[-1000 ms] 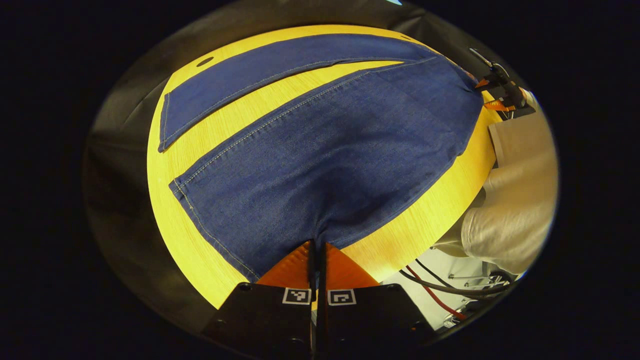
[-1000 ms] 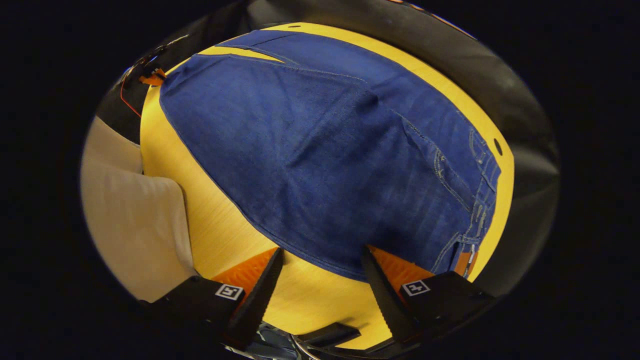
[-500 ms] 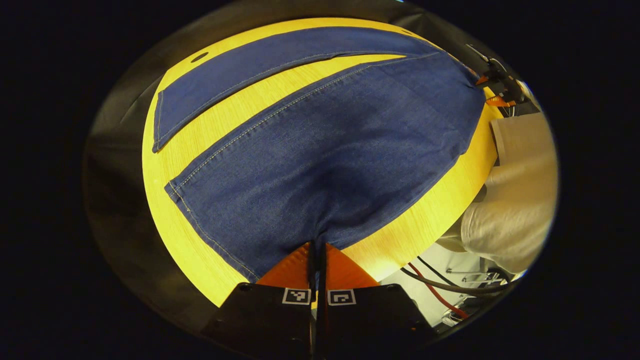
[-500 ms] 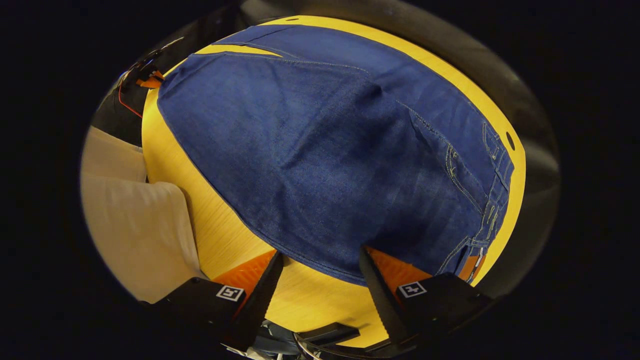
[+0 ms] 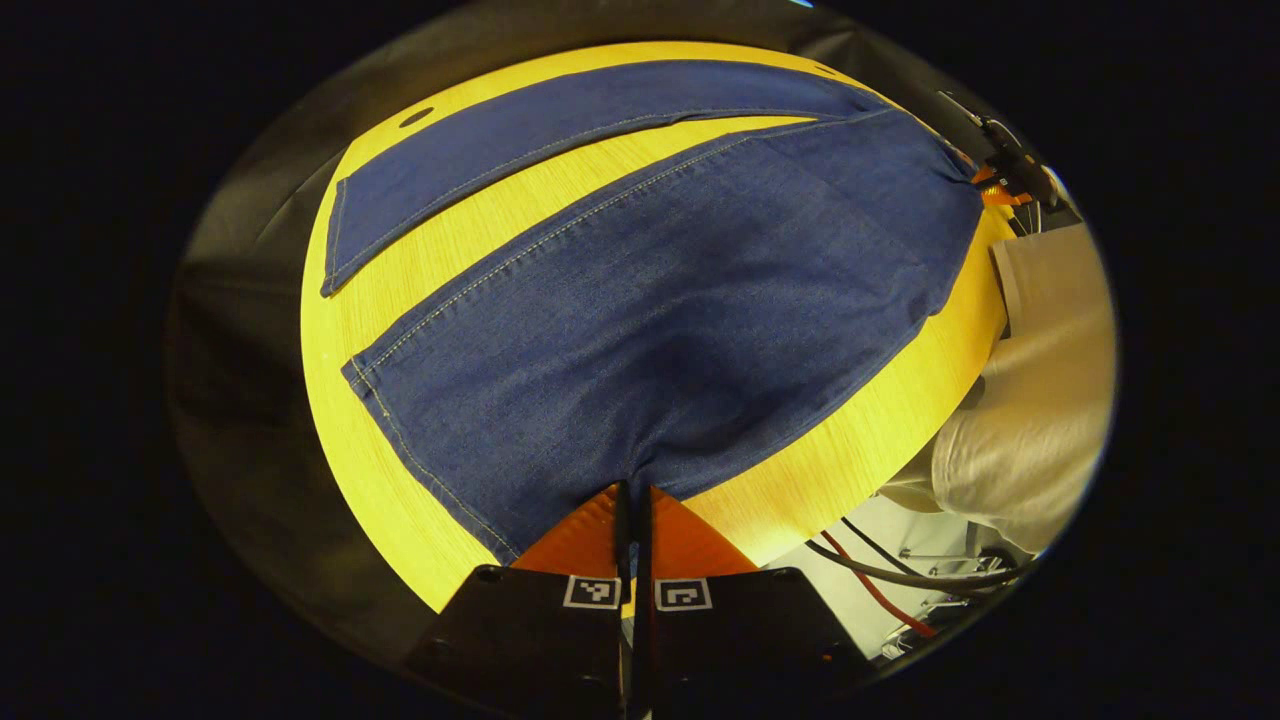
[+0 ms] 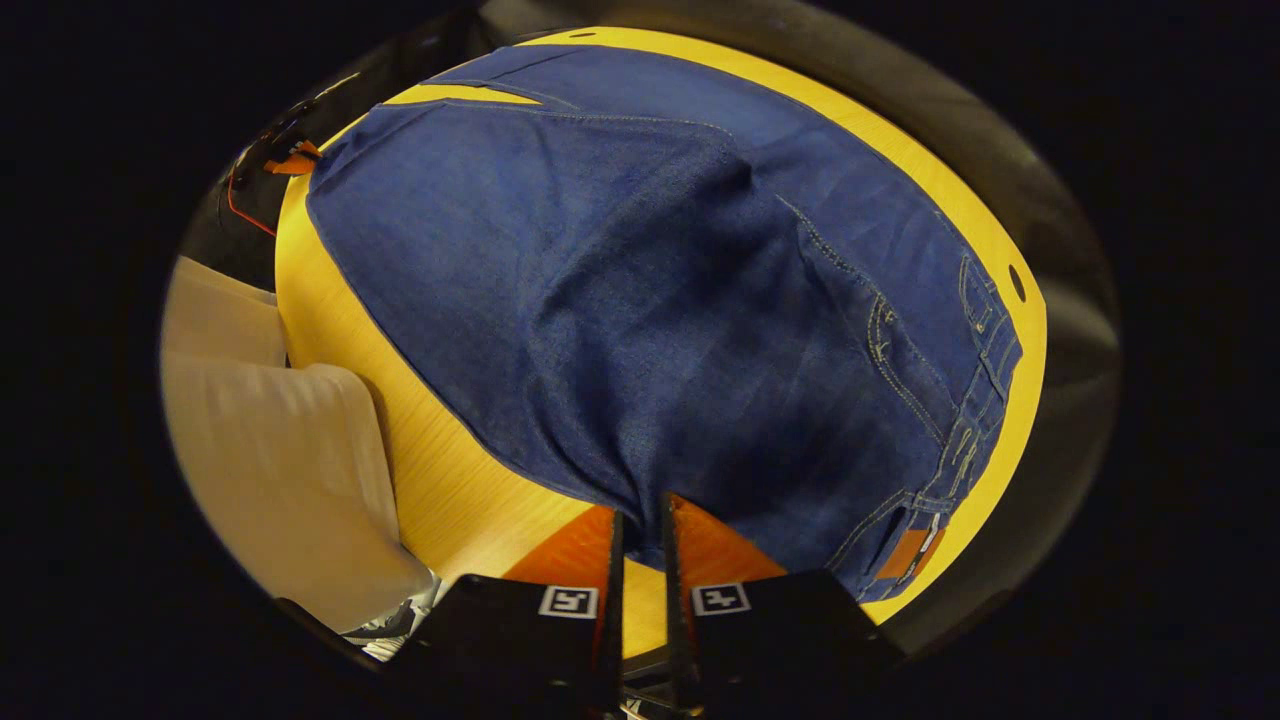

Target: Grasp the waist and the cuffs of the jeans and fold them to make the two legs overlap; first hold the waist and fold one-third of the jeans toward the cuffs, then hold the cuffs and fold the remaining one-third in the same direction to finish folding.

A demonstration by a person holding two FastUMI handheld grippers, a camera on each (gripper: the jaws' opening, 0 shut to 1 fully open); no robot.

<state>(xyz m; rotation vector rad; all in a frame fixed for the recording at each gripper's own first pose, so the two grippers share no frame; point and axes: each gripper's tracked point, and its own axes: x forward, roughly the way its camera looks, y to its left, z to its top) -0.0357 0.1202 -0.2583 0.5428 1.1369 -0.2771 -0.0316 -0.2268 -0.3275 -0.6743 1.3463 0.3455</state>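
Quick count from us: we've got one pair of jeans (image 5: pixel 660 300) spread ahead of the tongs, with two legs that we can tell apart in the left gripper view, the near leg (image 5: pixel 560 380) right in front of the tongs and the far leg (image 5: pixel 560 135) beyond it. One wooden table (image 5: pixel 400 300) under it all. Two grippers: the left gripper (image 5: pixel 632 500) and the right gripper (image 6: pixel 640 530), two fingers each. We count two small dark holes in the tabletop, one per view (image 5: pixel 416 117) (image 6: pixel 1017 283). One leather patch (image 6: pixel 903 553) at the waist, just right of the right tongs.
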